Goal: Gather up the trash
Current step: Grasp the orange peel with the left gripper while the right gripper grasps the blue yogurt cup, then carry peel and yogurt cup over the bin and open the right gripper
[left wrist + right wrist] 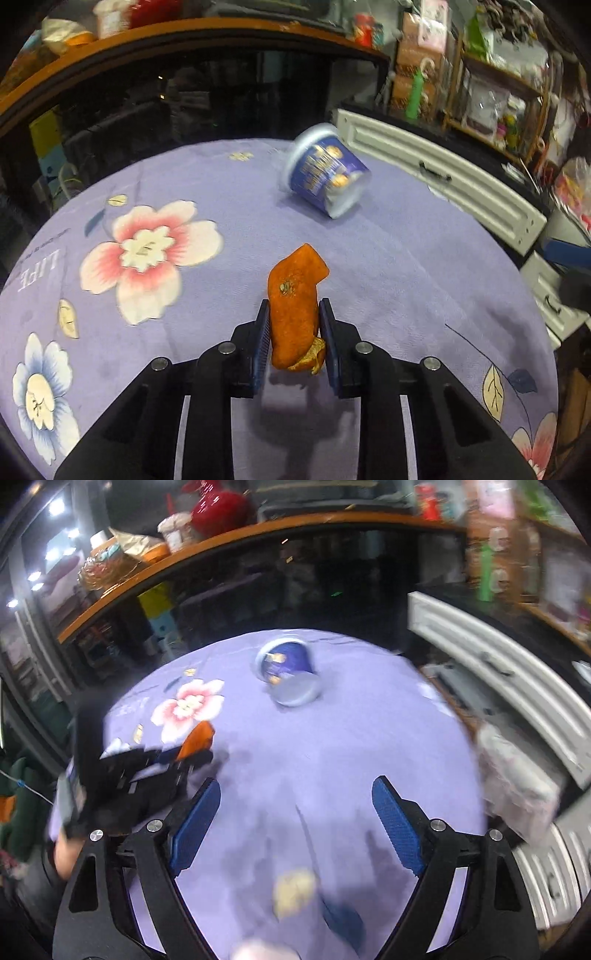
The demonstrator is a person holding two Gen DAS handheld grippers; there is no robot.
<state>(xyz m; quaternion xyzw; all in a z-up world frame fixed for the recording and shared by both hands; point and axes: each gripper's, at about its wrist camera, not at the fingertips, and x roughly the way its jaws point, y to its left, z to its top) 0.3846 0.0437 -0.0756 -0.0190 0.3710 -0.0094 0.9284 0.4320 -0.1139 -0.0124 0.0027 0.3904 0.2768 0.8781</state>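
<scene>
A piece of orange peel (295,314) stands between the blue pads of my left gripper (294,302), which is shut on it just above the purple flowered tablecloth (388,277). A blue and white plastic tub (325,171) lies on its side farther back on the cloth. In the right wrist view the same tub (288,672) lies ahead, and the left gripper with the orange peel (197,740) shows at the left. My right gripper (295,781) hangs open over bare cloth with nothing between its fingers.
A white drawer cabinet (443,181) runs along the table's right side. A dark glass cabinet under an orange-brown shelf (221,33) stands behind. Cluttered shelves (498,92) fill the back right. A pale bag (517,775) sits at the table's right edge.
</scene>
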